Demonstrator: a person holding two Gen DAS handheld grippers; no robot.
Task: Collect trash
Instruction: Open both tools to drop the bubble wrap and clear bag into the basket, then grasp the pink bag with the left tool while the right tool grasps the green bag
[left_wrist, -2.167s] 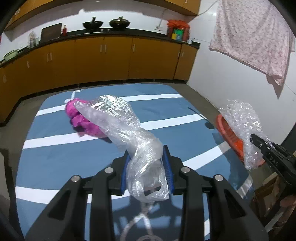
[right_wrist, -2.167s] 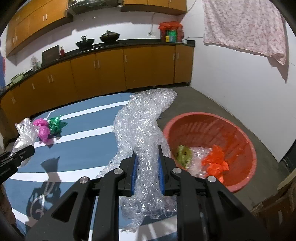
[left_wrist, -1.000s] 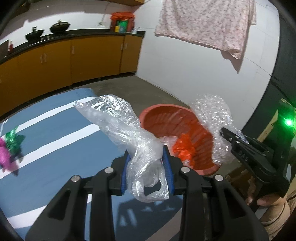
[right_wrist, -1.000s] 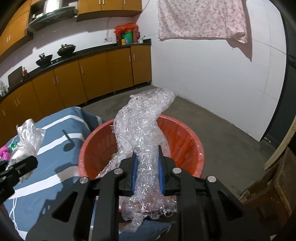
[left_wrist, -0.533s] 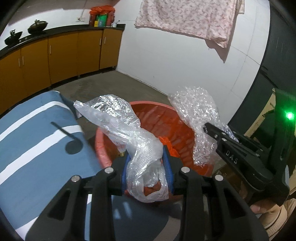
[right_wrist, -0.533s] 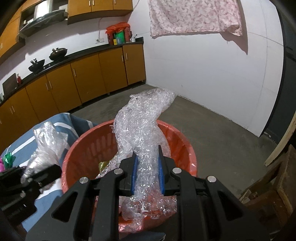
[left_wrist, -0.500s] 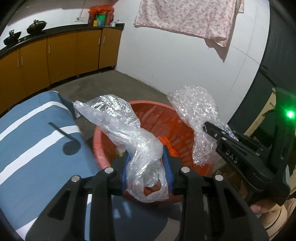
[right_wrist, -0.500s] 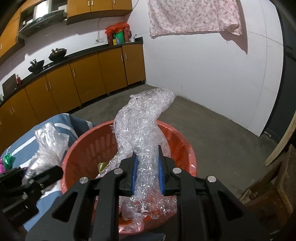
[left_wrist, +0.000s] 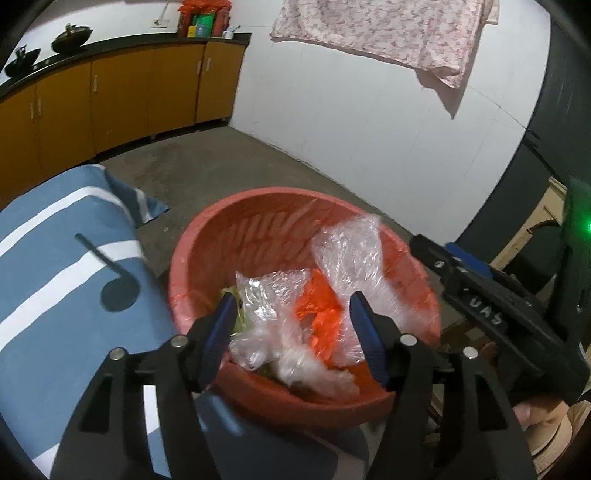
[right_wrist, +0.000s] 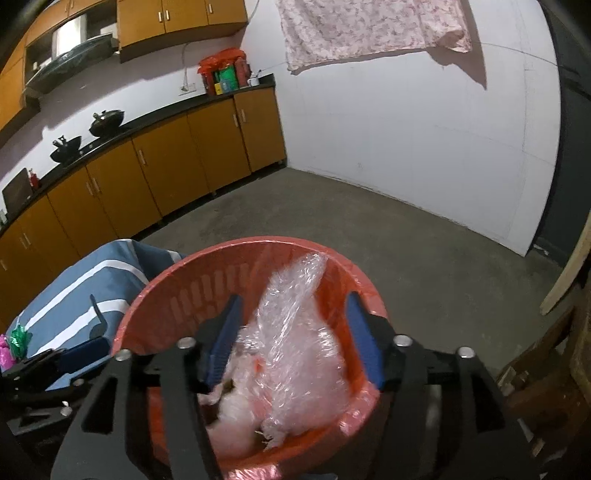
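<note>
A red plastic basket stands on the concrete floor under both grippers. My left gripper hangs over its near rim with its jaws opening. The clear plastic bag lies loose below them in the basket, free of the blue pads. My right gripper is also opening over the basket, and the bubble wrap drops away between its pads, blurred. Orange and green trash lies under the plastic. Each gripper shows in the other's view: the right gripper, the left gripper.
A blue mat with white stripes lies left of the basket, with pink and green trash on it. Orange cabinets line the far wall. A wooden piece stands at the right. A person's hand holds the right gripper.
Both grippers were shut on their plastic over the basket. Now both sets of jaws stand apart, and the bag and the bubble wrap have dropped into the basket. Both grippers came closer and lower.
</note>
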